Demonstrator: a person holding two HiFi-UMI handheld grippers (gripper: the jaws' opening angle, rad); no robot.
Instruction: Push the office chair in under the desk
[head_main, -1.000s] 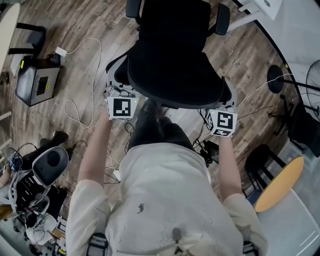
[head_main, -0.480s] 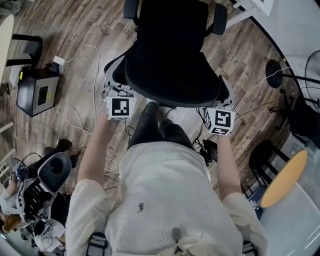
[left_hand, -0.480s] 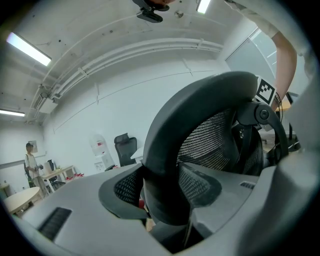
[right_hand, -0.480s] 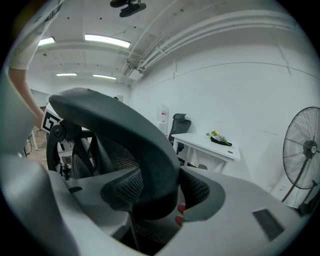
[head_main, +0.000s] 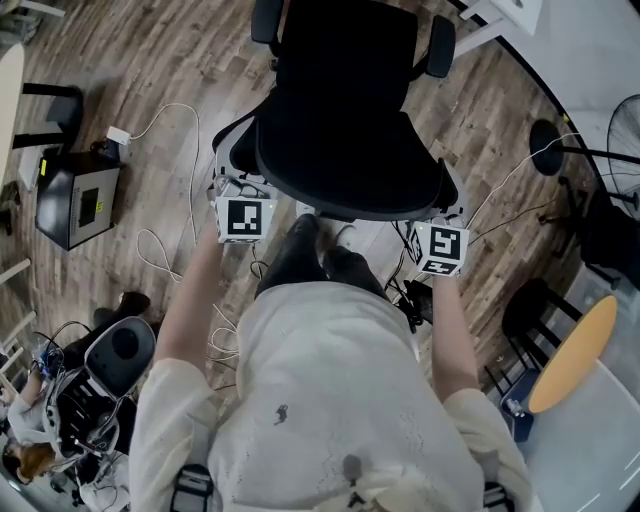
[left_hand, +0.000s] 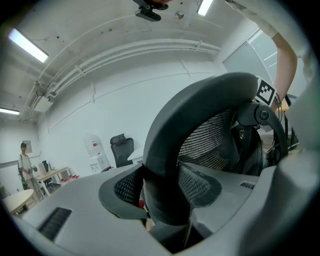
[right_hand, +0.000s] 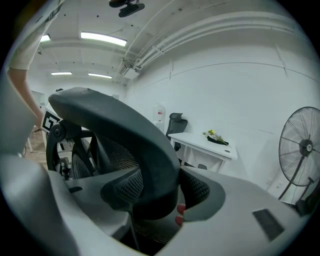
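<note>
A black office chair (head_main: 345, 110) stands right in front of me in the head view, seen from above, its seat pointing away. My left gripper (head_main: 235, 182) is at the left end of the backrest's top and my right gripper (head_main: 450, 207) at the right end. In the left gripper view the backrest's thick black rim (left_hand: 190, 115) runs between the jaws of the left gripper (left_hand: 162, 192), and both pads press on it. The right gripper (right_hand: 155, 192) clasps the rim (right_hand: 115, 120) the same way. A white desk's corner (head_main: 520, 15) shows at the top right.
On the wooden floor lie a black box (head_main: 75, 195) and white cables (head_main: 165, 230) to the left, gear (head_main: 100, 370) at lower left. A fan's round base (head_main: 550, 150), a black stool (head_main: 530, 305) and a round wooden top (head_main: 570, 355) stand to the right.
The chair and both grippers have moved forward together over the floor. The black box, the cables and the stools have slid down the head view. Both grips look unchanged.
</note>
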